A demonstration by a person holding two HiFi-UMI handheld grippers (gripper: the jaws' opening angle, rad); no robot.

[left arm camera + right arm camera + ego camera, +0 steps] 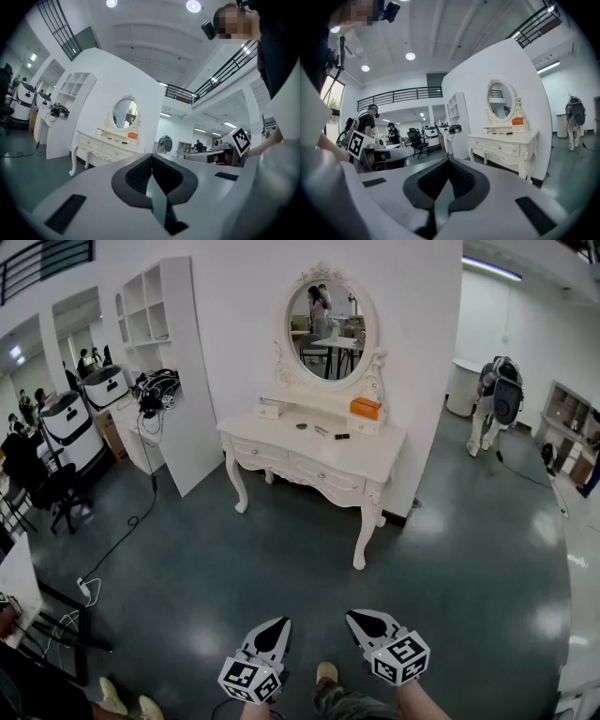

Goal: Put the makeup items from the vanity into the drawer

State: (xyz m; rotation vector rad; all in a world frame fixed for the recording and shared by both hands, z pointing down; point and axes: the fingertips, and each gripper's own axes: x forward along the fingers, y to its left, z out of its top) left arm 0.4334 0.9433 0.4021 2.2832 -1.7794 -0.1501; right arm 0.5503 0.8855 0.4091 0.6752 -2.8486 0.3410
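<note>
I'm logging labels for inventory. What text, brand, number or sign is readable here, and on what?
Nothing is readable.
Orange box on the vanity: print, if any, too small to read.
Marker cubes on the left gripper and right gripper: black-and-white square patterns, no letters.

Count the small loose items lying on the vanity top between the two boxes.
3: a green item at the left, a thin stick in the middle, a dark item at the right. Others may be too small to make out from here.
</note>
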